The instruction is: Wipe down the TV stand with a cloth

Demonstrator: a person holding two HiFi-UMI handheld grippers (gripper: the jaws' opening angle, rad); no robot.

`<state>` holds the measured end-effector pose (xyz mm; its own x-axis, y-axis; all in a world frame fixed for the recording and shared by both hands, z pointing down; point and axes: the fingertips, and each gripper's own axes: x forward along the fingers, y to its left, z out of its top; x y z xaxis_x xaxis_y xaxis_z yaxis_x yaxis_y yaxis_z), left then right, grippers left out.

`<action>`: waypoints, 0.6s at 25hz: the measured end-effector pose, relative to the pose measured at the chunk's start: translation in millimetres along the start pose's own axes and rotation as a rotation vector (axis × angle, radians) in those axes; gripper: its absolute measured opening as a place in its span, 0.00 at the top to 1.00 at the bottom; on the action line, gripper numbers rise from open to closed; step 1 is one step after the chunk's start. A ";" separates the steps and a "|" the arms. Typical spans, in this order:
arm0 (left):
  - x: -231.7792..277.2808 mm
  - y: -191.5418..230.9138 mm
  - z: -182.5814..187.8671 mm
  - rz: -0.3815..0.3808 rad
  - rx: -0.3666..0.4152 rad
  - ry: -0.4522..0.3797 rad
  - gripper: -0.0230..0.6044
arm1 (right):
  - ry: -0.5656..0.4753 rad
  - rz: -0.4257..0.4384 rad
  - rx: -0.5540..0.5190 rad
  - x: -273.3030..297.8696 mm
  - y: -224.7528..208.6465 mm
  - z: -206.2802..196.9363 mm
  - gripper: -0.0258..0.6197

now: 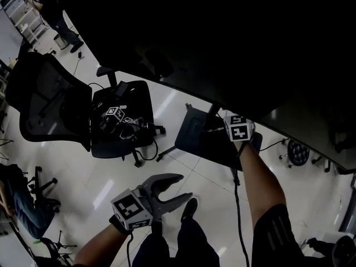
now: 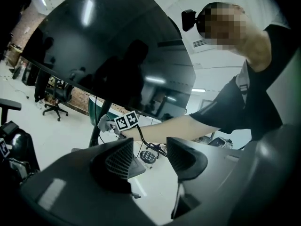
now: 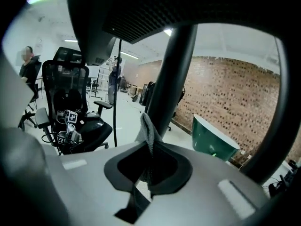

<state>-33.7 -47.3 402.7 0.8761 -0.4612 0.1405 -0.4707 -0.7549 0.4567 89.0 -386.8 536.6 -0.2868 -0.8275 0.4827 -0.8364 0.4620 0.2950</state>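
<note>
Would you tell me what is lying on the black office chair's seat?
Devices bearing square-marker cubes lie piled on the seat; how many there are, and the seat under them, cannot be seen.

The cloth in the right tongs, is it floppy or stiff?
Probably floppy: the cloth bunches into folds where the right tongs pinch it. Likely light too, since a small pinch holds it up.

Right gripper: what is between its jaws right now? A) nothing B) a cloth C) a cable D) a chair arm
B: the right gripper has its jaws pinched on a cloth, whose grey tip pokes up past them.
</note>
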 end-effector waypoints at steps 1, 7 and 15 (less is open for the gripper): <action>1.2 2.0 -2.3 -0.001 -0.004 -0.002 0.58 | -0.009 -0.009 0.003 3.4 -3.1 0.2 0.93; 10.0 17.6 -13.4 0.006 -0.026 -0.015 0.58 | -0.025 -0.009 0.011 19.4 -8.8 -5.2 0.93; 17.3 42.7 -26.6 0.031 -0.044 -0.034 0.58 | 0.006 0.066 0.030 44.3 5.9 -35.3 0.93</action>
<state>-35.9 -75.1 448.0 0.8567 -0.5002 0.1259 -0.4919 -0.7188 0.4912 87.9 -409.5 588.9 -0.3391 -0.7938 0.5049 -0.8295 0.5055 0.2376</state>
